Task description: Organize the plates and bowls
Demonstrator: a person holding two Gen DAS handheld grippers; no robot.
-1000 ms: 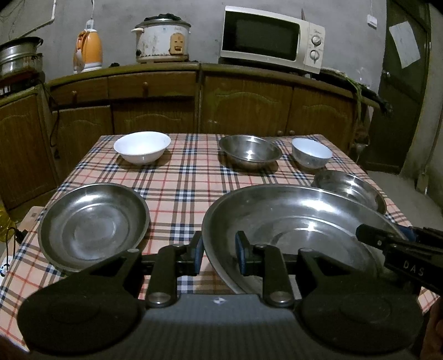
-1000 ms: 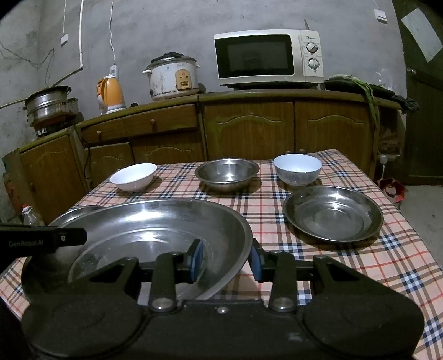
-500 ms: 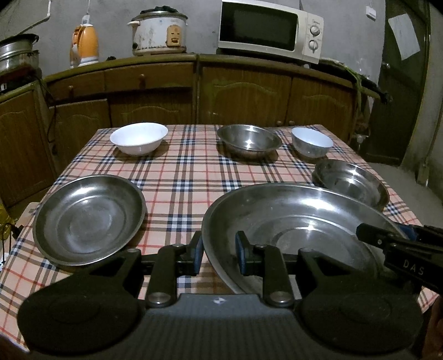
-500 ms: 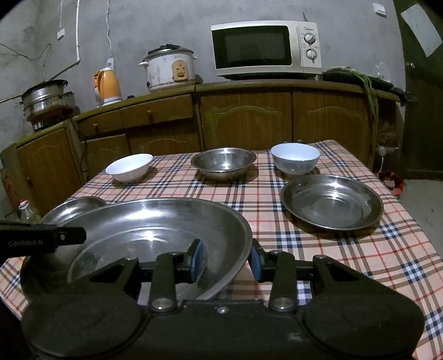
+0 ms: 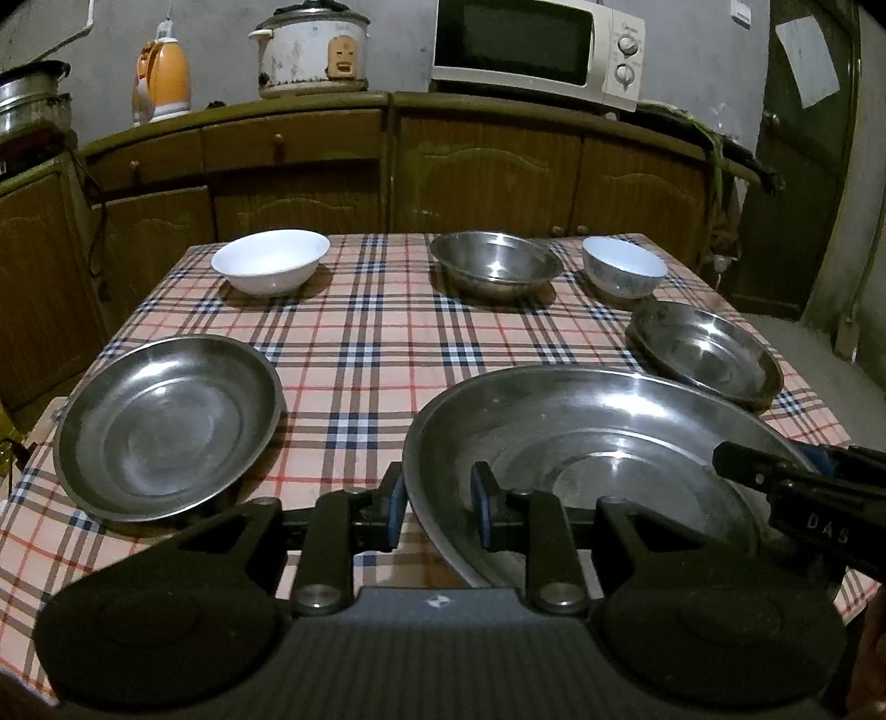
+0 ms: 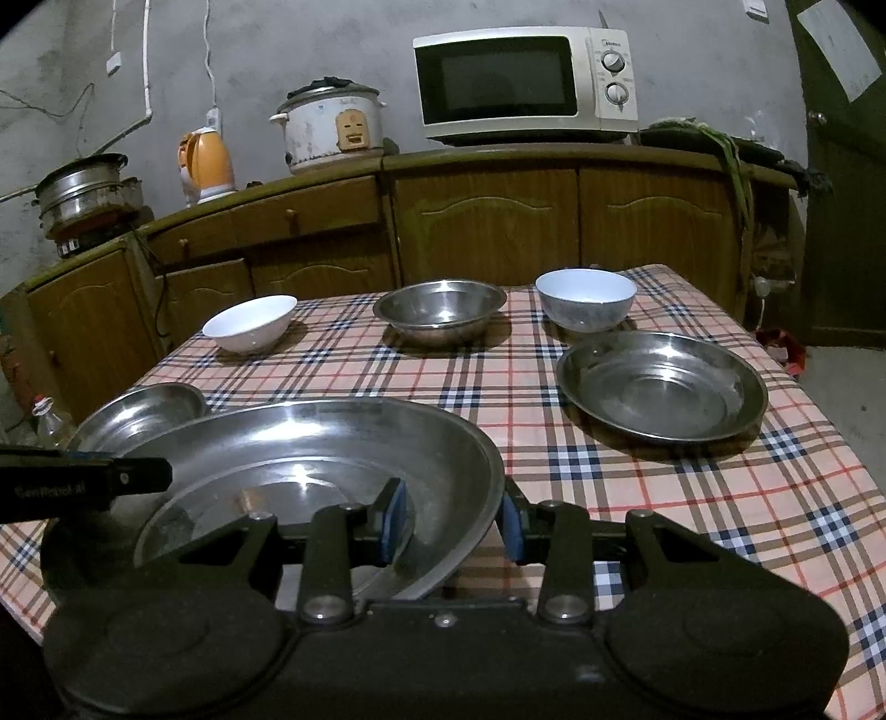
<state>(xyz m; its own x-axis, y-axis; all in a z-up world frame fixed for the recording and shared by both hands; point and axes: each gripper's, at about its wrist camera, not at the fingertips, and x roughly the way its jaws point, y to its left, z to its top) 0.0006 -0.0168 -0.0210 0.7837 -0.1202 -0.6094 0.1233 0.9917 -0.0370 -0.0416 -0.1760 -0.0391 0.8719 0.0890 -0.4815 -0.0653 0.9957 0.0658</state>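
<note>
Wooden cabinets [image 5: 487,171] are running along the wall beyond the tongs, carrying a microwave [image 5: 537,52] and a rice cooker [image 5: 313,50], and a plaid tablecloth [image 5: 376,343] is covering the table under the dishes. Both tongs are clenching opposite edges of the large steel plate [image 5: 598,437]: the left gripper [image 5: 434,512] is pinching its rim tightly, and the right gripper [image 6: 451,523] is biting the far rim with one pad inside the dish and one outside. Sharing the load this way is probably keeping so wide and shallow a dish level, which one pinch at the edge would likely struggle to do.

That plate is sitting directly ahead of both tongs, at the near table edge; whether it is resting on the cloth or just clear of it, I cannot tell. It is looking round, polished and reflective, with a broad sloping wall.

A smaller steel plate [image 5: 166,426] is lying outside the left tongs, another [image 6: 662,385] outside the right. Farther ahead, a white bowl [image 5: 270,260], a steel bowl [image 5: 495,265] and a second white bowl [image 5: 623,266] are standing in a row, well apart.
</note>
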